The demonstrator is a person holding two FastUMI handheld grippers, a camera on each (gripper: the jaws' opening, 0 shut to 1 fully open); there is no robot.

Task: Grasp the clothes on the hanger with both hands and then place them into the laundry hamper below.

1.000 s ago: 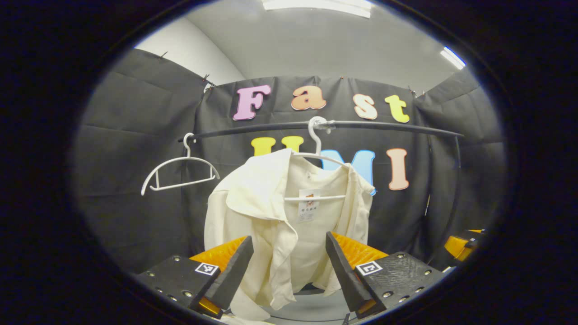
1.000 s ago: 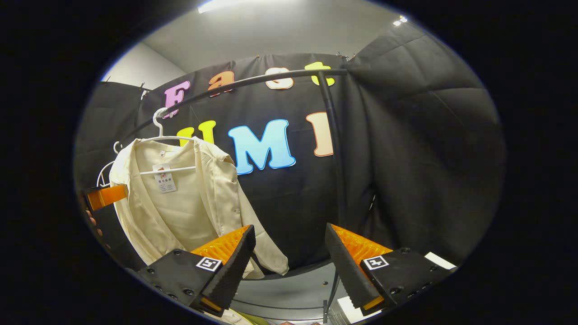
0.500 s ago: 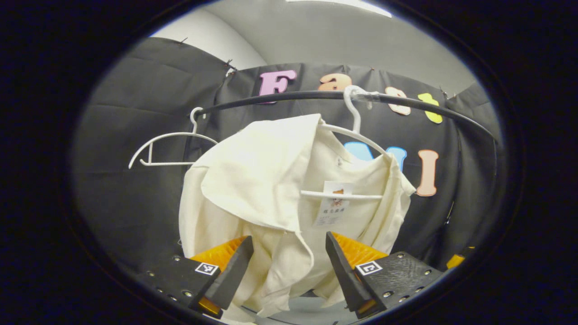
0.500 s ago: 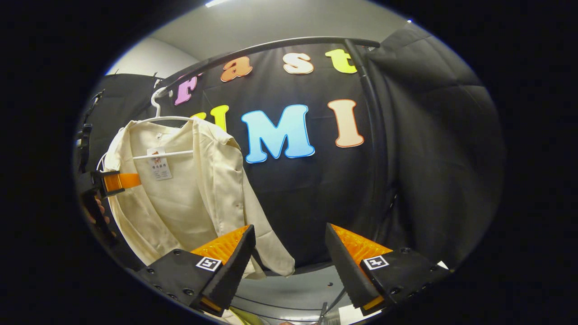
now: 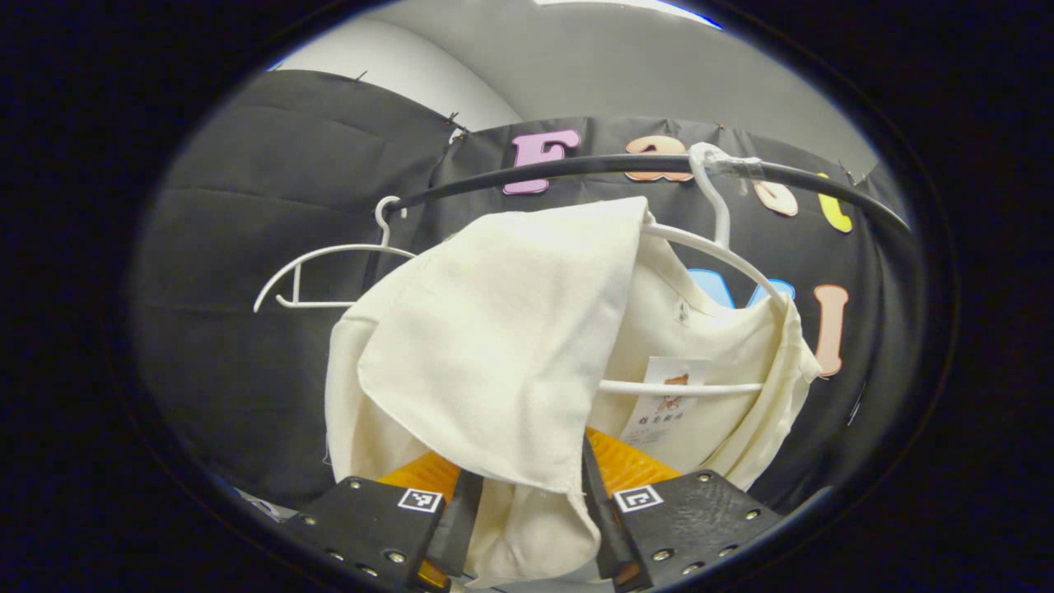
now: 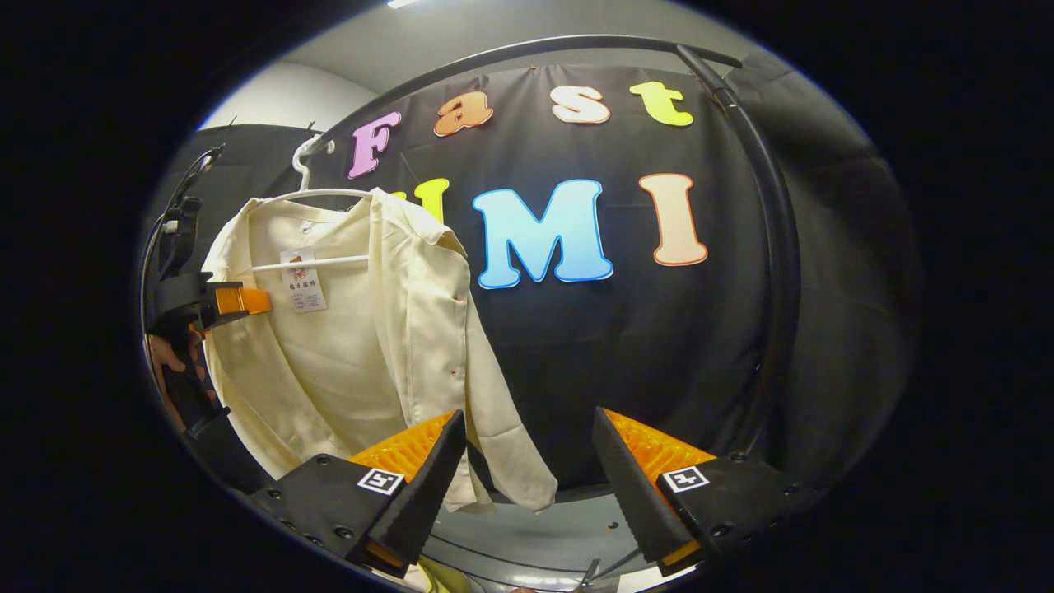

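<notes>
Two claws: both up at the garment, neither yet pulling it off.
Garment: cream, soft-woven, long-sleeved shirt [image 5: 494, 346], draped on a white plastic hanger [image 5: 725, 251].
Landmark: black metal rail [image 5: 593, 167]; the hanger hooks over it, the shirt hangs below it, and an empty white hanger [image 5: 329, 263] hangs from the rail's far end.
Left claw [image 5: 520, 502]: below the rail at the shirt's folded-over shoulder flap; fingers narrowed around the hanging fabric, but whether both press on it I cannot tell.
Right claw [image 6: 527, 478]: fingers spread wide, nothing between them; below the rail, beside the shirt's dangling sleeve, with its left finger [image 6: 420, 486] in front of that hem.
Other claw seen from the right gripper view: the left claw [image 6: 239, 301] at the shirt's far edge, a hand [image 6: 169, 362] holding it.
Done: approach to the shirt.
Left: probably firm up the left grip, close the right claw on fabric, lift the shirt off the hanger, lower it into the hamper.
</notes>
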